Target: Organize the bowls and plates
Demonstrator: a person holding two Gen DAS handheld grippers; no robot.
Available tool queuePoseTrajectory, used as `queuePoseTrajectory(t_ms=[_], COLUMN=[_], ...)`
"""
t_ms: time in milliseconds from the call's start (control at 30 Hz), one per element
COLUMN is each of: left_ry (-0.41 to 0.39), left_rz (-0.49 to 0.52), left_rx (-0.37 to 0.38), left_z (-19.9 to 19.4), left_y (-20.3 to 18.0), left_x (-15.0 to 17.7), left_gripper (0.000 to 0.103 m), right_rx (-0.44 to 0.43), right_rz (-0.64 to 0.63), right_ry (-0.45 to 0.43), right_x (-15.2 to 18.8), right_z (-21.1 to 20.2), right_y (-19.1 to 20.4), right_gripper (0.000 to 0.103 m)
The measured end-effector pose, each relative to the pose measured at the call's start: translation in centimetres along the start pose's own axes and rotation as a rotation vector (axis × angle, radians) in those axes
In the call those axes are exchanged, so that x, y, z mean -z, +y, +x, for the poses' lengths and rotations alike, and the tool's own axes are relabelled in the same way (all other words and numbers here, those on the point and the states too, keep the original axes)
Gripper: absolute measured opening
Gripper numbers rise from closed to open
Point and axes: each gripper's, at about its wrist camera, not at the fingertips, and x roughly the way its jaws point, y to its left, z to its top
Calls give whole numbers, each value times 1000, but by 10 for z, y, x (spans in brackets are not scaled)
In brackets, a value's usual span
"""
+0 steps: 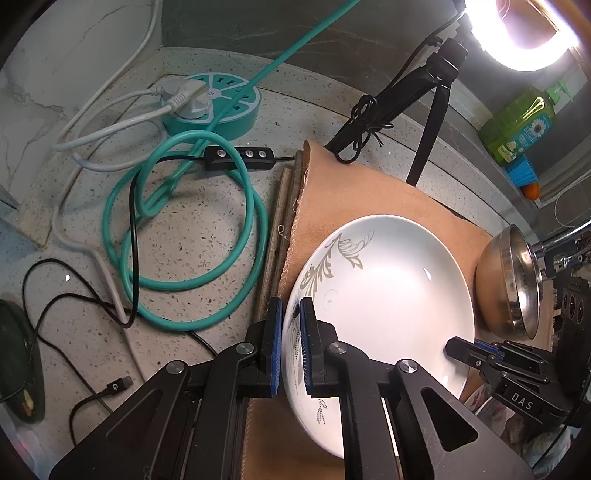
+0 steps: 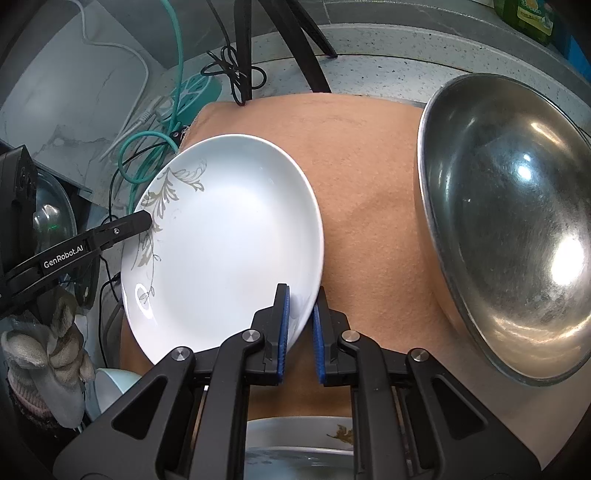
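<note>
Grippers both clamp the plate (image 1: 388, 288): your left gripper (image 1: 291, 325) pinches its patterned rim, your right gripper (image 2: 301, 314) its opposite edge. You hold it tilted over the mat (image 2: 369, 206), with the bowl (image 2: 509, 229) just beside.

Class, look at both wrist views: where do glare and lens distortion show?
Left wrist view: the ring light burns out to white at top right, and the counter edge bows with the fisheye. Right wrist view: bright highlights sit inside the steel bowl, with a small ring reflection on the white plate.
</note>
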Motion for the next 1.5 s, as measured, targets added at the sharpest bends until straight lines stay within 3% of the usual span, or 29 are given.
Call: queuePoseTrajectory(t_ms=[633, 1100, 1500], left_ry=[-76, -126, -151], left_rz=[-16, -17, -6], left_rx=[-8, -1, 38], left_z=[-48, -85, -103], left_y=[-20, -58, -102], left_x=[22, 63, 115], left_gripper=[8, 8, 8], right_rx=[-68, -96, -97], right_rz=[-42, -75, -81], right_ry=[-27, -59, -64], right_x=[15, 43, 90], right_z=[-44, -91, -131], right_y=[-1, -20, -53], right_gripper=[12, 12, 12])
